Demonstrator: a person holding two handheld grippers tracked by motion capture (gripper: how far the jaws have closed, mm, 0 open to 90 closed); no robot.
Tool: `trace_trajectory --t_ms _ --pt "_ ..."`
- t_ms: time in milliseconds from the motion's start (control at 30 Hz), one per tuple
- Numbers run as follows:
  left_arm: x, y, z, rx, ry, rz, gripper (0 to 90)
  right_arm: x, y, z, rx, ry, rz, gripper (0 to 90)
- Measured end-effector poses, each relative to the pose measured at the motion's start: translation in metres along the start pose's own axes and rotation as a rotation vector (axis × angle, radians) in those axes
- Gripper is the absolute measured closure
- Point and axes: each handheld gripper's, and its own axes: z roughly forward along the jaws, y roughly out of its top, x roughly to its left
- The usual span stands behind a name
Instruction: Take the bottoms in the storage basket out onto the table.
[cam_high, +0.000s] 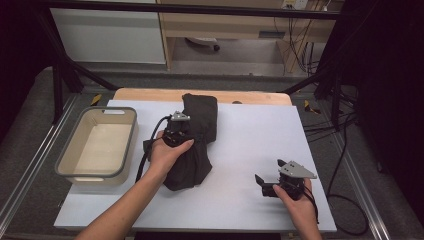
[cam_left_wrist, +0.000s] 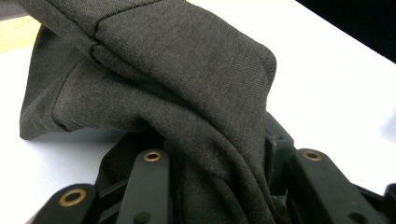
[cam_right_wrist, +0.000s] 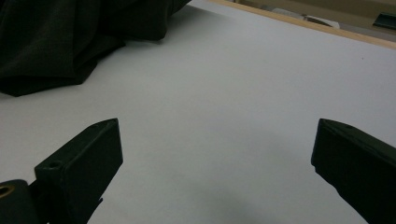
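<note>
A dark grey-brown cloth (cam_high: 201, 121) lies bunched on the white table sheet (cam_high: 255, 130), left of centre. My left gripper (cam_high: 179, 128) sits on its middle, shut on a fold of it. In the left gripper view the cloth (cam_left_wrist: 187, 70) runs down between the two black jaws and hides their tips. My right gripper (cam_high: 269, 171) rests low at the front right, apart from the cloth, its jaws wide open with nothing between them. In the right gripper view (cam_right_wrist: 215, 135) bare white sheet lies between the jaws, and the cloth (cam_right_wrist: 46, 42) lies at the far left.
A beige bin with a grey rim (cam_high: 64, 157) stands at the table's left edge, with nothing visible inside. A wooden board edge (cam_high: 150, 94) runs along the back of the sheet. Black frame bars and cables flank the table.
</note>
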Motion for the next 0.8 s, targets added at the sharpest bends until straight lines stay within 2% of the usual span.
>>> trace_trajectory --t_ms 367,800 --pt "-0.011 -0.008 0.006 0.013 -0.017 0.009 61.3 0.001 0.000 0.002 0.006 -0.002 -0.008 2.7" --pt "-0.023 -0.012 0.012 0.025 -0.024 0.041 59.3 0.001 0.000 0.002 0.004 0.004 -0.006 2.6"
